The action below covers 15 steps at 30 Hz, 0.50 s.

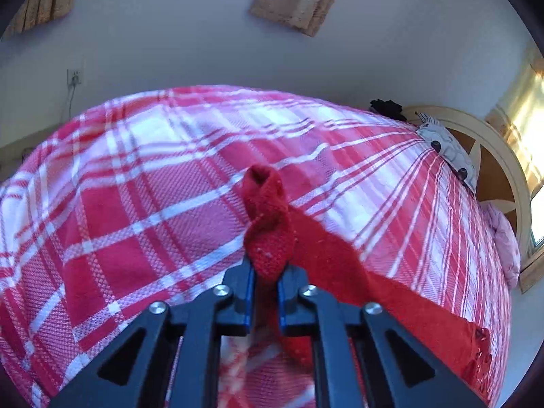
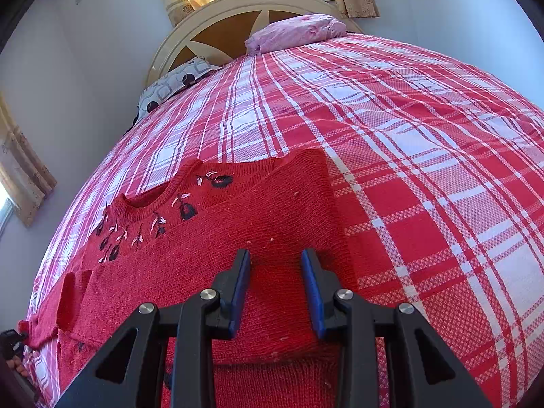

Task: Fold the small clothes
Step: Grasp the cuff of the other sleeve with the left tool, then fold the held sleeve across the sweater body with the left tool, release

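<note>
Left claw (image 1: 266,272) — pinched red sweater (image 1: 268,231)

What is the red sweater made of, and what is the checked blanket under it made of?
The red sweater looks like knitted wool or yarn: you can see rows of stitches, fuzzy bits and sewn-on flowers. The checked blanket looks like woven cotton, with a tiny bumpy grid. Neither is shiny.
</note>
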Motion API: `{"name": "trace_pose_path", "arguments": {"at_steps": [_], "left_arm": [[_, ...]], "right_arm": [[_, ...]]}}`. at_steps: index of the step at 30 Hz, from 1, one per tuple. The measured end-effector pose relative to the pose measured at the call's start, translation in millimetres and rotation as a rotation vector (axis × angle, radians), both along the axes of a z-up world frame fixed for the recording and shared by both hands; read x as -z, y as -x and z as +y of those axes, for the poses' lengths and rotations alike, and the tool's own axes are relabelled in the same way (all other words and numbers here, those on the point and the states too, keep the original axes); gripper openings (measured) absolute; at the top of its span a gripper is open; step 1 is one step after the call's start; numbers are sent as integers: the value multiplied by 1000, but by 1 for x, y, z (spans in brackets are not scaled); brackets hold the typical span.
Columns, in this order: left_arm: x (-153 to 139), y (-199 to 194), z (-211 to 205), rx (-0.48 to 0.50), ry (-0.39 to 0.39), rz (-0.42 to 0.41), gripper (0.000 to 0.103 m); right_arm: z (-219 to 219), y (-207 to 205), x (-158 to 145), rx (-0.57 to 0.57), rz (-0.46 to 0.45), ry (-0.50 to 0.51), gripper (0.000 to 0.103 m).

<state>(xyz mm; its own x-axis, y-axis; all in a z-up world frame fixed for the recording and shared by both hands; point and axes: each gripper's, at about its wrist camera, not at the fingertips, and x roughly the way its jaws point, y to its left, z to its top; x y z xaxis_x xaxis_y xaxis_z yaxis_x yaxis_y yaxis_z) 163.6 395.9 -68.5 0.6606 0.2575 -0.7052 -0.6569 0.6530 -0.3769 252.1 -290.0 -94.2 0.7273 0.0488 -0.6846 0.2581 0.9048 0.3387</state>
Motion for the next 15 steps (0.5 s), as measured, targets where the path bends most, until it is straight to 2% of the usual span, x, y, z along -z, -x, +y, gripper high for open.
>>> {"name": "trace_pose_path", "arguments": {"at_steps": [4,8,11,15], "left_arm": [[-48,-10,-50,89,-142,-67,10],[-92,-25,-131,270,-232,-164,10],[-110,-33,-199,414,-280,-221,10],[-115,-37,-291,611,-298,-259,10]], "right_arm": [[2,2,-6,5,-9,18,33],[3,19,-25,10,-79,-14,33],[13,32,-41,-32,-115,-16,33],[30,50,-58,-93,-157,3,33]]}}
